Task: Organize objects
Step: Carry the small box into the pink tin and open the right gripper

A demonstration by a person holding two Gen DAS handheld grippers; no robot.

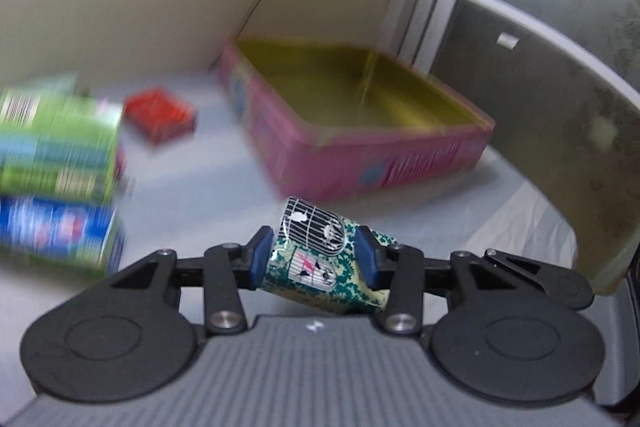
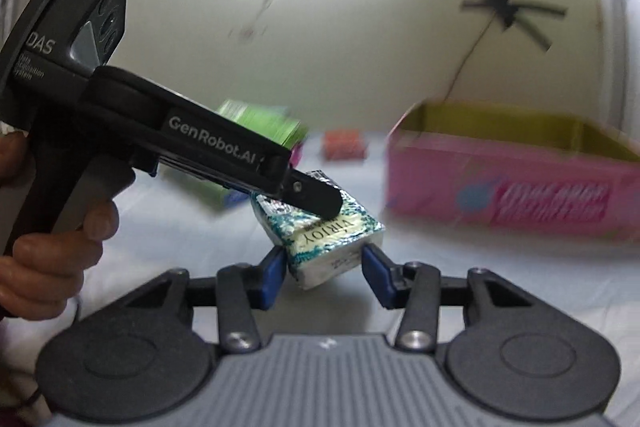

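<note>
Ribbed grey plastic and two round black hubs fill the bottom of the left wrist view, and past them the left gripper (image 1: 314, 253) has its blue pads pressed against both sides of a small tissue pack (image 1: 320, 259), held tilted above the pale sheet (image 1: 208, 163). Its wrapper is glossy film, printed with teal speckle on cream and black-and-white birdcage drawings. Left of it stands a blurred stack of cardboard boxes (image 1: 56, 163), green over blue; behind lies a small red box (image 1: 160, 115), then an open pink tin (image 1: 360, 123) with a dull gold lining, rectangular and shallow.

From the right wrist view, a hand (image 2: 48, 239) wraps the black handle of the left gripper (image 2: 328, 207), whose finger lies across the pack's top. That tissue pack (image 2: 324, 239) is soft and brick-shaped, its white end turned toward the camera between the blue pads of the right gripper (image 2: 324, 271). Those jaws stand partly open: the left pad just meets the pack, the right one stands clear. Farther right sits the pink tin (image 2: 512, 183).
</note>
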